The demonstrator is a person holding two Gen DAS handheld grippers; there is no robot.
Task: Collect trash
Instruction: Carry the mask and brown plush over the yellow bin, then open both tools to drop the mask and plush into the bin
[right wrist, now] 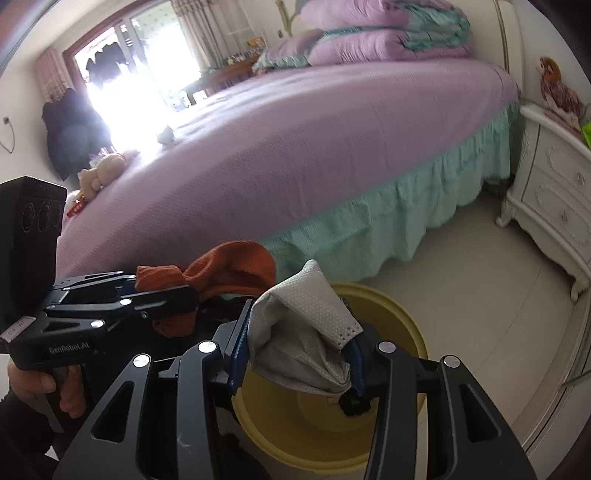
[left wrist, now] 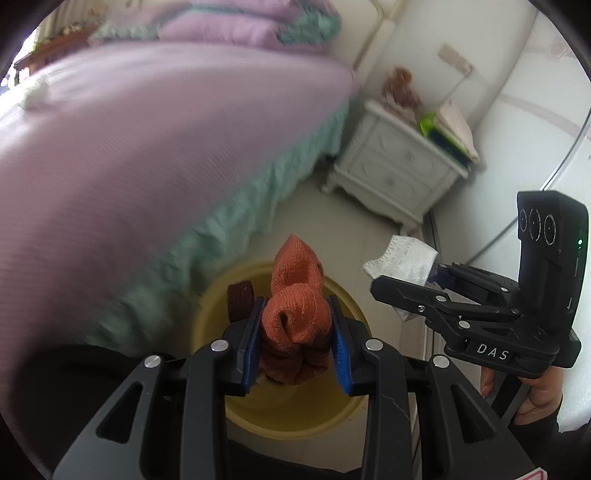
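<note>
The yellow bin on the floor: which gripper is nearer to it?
Left. The left gripper holds the orange sock over the yellow bin; the right gripper sits beside its rim.

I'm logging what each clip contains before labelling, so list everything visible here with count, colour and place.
Orange cloth: one, rust orange with a darker part, clamped in the left gripper above the bin.
Grey-white cloth: one, clamped in the right gripper above the bin.
Bin: one, yellow, on the floor beside the bed.
Bed: one, lilac cover, teal skirt.
Folded bedding: lilac and teal stack at the bed's head.
Nightstand: one, white, beside the bed.
Plush toy: one, brown, on the nightstand.
Soft toy: one, beige, at the bed's far edge.
Left gripper: black, blue pads.
Right gripper: black, blue pads.
</note>
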